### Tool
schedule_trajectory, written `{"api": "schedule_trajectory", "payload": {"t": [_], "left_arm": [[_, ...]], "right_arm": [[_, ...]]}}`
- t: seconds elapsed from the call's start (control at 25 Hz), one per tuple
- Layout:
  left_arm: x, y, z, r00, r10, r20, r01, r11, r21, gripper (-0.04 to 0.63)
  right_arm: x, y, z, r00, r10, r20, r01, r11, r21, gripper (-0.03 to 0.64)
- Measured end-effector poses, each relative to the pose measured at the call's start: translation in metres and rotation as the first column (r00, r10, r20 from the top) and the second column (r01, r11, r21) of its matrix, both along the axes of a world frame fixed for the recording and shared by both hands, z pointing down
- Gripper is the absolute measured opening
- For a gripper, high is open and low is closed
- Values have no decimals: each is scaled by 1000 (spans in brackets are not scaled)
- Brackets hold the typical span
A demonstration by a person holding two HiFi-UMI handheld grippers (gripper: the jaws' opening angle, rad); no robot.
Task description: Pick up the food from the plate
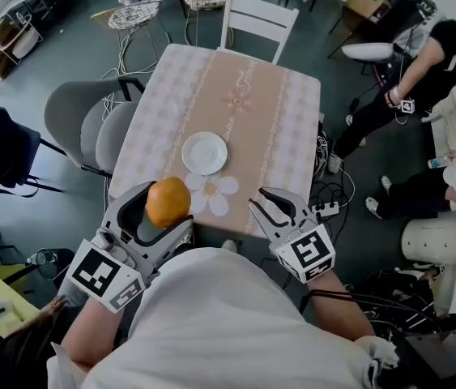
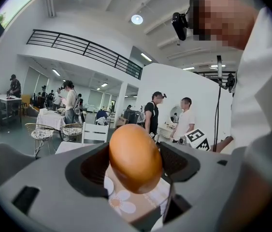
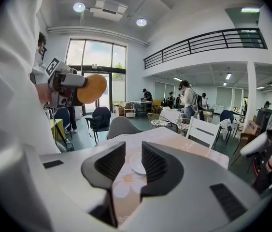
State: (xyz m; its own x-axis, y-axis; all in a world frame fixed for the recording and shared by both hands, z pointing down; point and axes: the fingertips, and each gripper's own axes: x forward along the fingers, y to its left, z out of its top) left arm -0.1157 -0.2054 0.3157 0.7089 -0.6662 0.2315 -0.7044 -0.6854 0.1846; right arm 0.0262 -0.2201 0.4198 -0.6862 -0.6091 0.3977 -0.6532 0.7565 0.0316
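Observation:
My left gripper (image 1: 163,214) is shut on a round orange food item (image 1: 168,202), held in the air over the near edge of the table (image 1: 284,112). In the left gripper view the orange food (image 2: 135,157) fills the space between both jaws. The white plate (image 1: 205,152) lies bare near the middle of the table, a little beyond the food. My right gripper (image 1: 257,199) hovers over the near table edge to the right, open, with nothing in the narrow gap between its jaws. The right gripper view shows the plate (image 3: 136,164) through that gap, and the held food (image 3: 91,88) at upper left.
A white chair (image 1: 258,19) stands at the table's far end and grey chairs (image 1: 82,120) at its left side. A black chair (image 1: 1,148) is further left. People (image 1: 430,63) and cables (image 1: 333,193) are on the floor to the right.

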Motion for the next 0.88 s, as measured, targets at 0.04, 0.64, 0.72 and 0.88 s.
{"api": "schedule_trajectory", "payload": {"t": [0.04, 0.64, 0.72, 0.88], "left_arm": [[0, 0, 0, 1000, 0, -1, 0, 1000, 0, 344], [2, -10, -2, 1000, -3, -8, 3, 1000, 2, 344], [2, -11, -2, 1000, -1, -7, 1, 1000, -1, 344], [4, -13, -1, 1000, 0, -7, 0, 1000, -5, 344]], "right_arm": [[0, 0, 0, 1000, 1, -2, -1, 1000, -1, 114], [1, -1, 0, 1000, 8, -3, -8, 1000, -9, 104], [1, -2, -1, 1000, 7, -4, -7, 1000, -8, 104], [2, -4, -1, 1000, 9, 0, -9, 1000, -6, 104]]}}
